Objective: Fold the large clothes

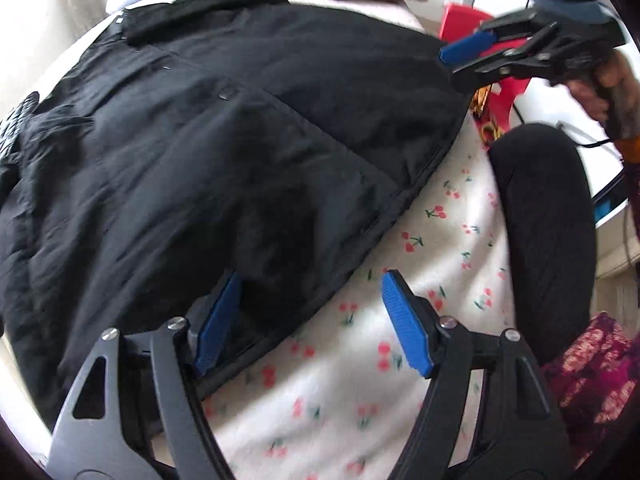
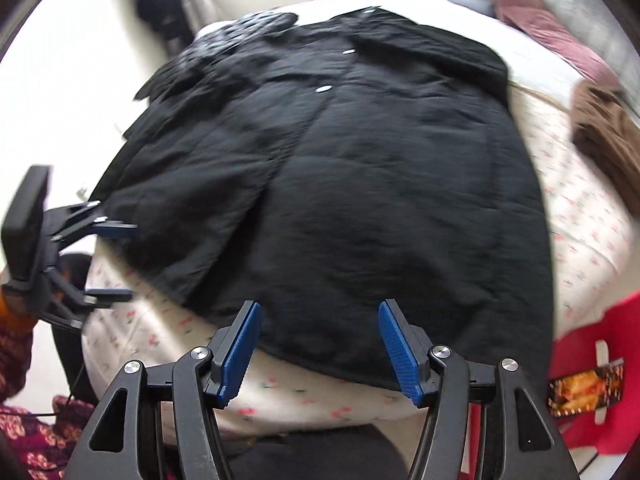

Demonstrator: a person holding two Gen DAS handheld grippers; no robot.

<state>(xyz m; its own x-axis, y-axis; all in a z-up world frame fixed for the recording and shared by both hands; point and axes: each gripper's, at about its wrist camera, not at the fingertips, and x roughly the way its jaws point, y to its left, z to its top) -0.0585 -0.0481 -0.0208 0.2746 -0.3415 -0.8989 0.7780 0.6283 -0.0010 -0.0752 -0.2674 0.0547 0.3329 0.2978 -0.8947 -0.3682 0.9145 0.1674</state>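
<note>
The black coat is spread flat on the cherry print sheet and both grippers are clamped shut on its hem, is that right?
Not quite. The black coat does lie flat on the cherry print sheet, but the left gripper and right gripper are both open, as each wrist view shows.

Black coat (image 2: 360, 184) — flat, spread out

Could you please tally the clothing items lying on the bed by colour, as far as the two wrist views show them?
Black: 1, the coat spread on the cherry-print sheet
Brown: 1, the garment at the far side
Pink: 1, the garment by the pillows
Total: 3
</note>
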